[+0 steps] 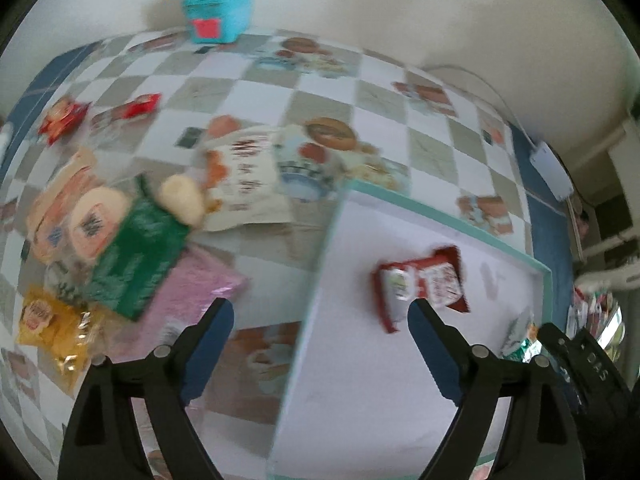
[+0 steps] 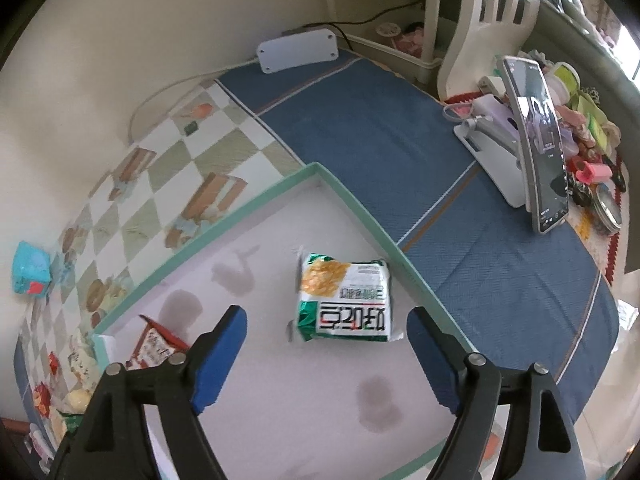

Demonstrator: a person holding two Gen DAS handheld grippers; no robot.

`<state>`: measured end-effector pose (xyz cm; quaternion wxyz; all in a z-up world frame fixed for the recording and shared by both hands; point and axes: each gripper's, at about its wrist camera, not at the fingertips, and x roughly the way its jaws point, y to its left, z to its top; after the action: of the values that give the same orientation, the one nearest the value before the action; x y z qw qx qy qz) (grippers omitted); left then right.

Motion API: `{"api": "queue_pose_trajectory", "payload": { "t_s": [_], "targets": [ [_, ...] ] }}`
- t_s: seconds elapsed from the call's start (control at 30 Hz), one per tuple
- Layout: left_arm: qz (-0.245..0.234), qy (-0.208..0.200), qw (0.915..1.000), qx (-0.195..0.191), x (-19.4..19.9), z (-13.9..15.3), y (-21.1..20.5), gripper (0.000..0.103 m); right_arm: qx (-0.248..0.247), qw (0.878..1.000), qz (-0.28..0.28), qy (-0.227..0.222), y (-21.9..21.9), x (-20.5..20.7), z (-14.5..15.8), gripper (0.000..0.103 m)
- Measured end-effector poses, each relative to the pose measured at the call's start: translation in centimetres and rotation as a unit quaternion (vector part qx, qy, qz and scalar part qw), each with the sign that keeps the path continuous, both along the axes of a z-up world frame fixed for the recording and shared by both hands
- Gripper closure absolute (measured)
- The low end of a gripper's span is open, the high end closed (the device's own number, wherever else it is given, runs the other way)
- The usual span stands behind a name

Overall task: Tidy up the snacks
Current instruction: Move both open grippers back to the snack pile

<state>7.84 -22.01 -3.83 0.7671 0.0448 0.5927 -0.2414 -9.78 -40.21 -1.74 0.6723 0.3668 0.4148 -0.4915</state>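
Checkered tablecloth [image 1: 256, 92] carries a teal-rimmed tray [image 2: 256, 200]. Both grippers gape empty: red packet [image 1: 420, 286] at the left gripper's [image 1: 320, 320] one o'clock, green-white packet [image 2: 346, 298] at the right gripper's [image 2: 326, 328] twelve.

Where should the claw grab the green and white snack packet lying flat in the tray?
Probably from straight above, pinching across its two long sides near the middle. The green and white snack packet lies flat and puffy on the tray floor, nothing touching it. The open right claw already hovers over it.

two snack packets [image 2: 345, 298] in one tray [image 2: 256, 200]
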Motion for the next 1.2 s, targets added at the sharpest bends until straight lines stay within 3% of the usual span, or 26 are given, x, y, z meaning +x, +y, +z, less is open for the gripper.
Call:
{"api": "queue_pose_trajectory", "payload": {
  "t_s": [0.07, 0.2, 0.53, 0.67, 0.87, 1.2],
  "targets": [
    [0.018, -0.006, 0.9998, -0.001, 0.6, 0.3, 1.2, 0.003, -0.002, 1.000, 0.005, 0.001, 0.5, 0.3, 0.1, 0.014],
    [0.045, -0.026, 0.9986, 0.011, 1.8, 1.5, 3.6, 0.002, -0.005, 1.000, 0.019, -0.004, 2.0, 1.1, 0.5, 0.000],
    [0.126, -0.052, 0.9903, 0.027, 4.1, 4.1, 12.0, 0.002, -0.016, 0.996, 0.089, -0.019, 6.6, 4.4, 1.8, 0.000],
    [0.160, -0.077, 0.9837, 0.032, 4.7, 5.5, 15.6, 0.002, -0.027, 0.992, 0.120, -0.017, 8.7, 5.8, 2.4, 0.000],
    [0.197, -0.105, 0.9720, 0.072, 5.7, 6.1, 20.4, 0.002, -0.040, 0.986, 0.162, -0.003, 11.7, 8.1, 2.5, 0.000],
    [0.249, -0.078, 0.9633, 0.063, 7.4, 4.8, 26.5, 0.002, -0.034, 0.971, 0.234, 0.016, 17.4, 12.7, 1.3, 0.000]
  ]
}}
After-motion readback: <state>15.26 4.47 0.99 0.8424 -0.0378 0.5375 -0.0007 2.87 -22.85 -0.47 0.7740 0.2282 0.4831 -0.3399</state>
